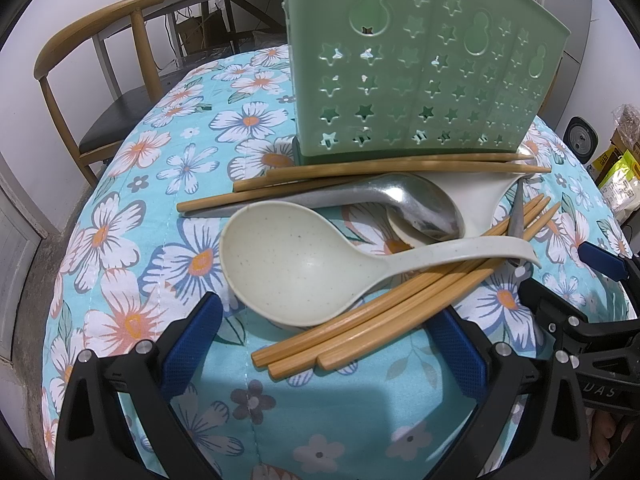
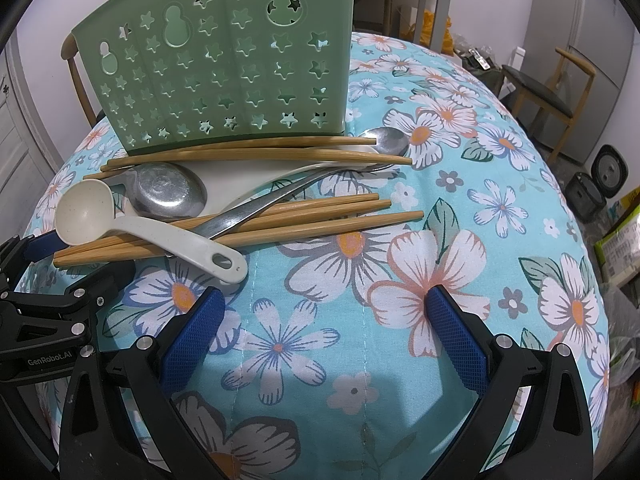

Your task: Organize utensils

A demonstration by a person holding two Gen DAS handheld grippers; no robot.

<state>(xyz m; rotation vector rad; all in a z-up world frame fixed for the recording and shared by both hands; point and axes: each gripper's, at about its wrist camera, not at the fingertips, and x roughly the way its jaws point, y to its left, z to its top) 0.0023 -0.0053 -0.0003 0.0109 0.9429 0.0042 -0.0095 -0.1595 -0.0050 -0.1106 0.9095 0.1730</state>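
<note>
So nothing's been sorted yet as far as I can tell: the green holder (image 1: 404,68) with the star cutouts stands upright at the back of the counter (image 2: 460,280) on that floral cloth, and I can't see into it from here. Everything is in a messy pile right in front of it. There's a cream ladle (image 1: 304,264) on top, bowl up, its handle lying across a bunch of chopsticks (image 1: 400,312), a metal spoon (image 1: 420,208) just behind it, a second steel spoon (image 2: 386,140) off toward the holder's corner, a white spoon half buried under the lot, and a couple more chopsticks (image 2: 256,152) lying flat against the holder's base. The left gripper (image 1: 320,348) is spread wide and empty, low over the cloth with the near chopstick ends and the ladle bowl sitting between its fingers. The right gripper (image 2: 320,332) is also spread and empty, over bare cloth, just short of the ladle's handle end. Looks like the very first pick is being lined up. My guess is the ladle has to go first since it's pinning the chopsticks, so one gripper should pinch its handle, lift it straight clear, and tip it upright into a slot. The chopsticks will probably roll once the weight's off them, which is annoying.
</note>
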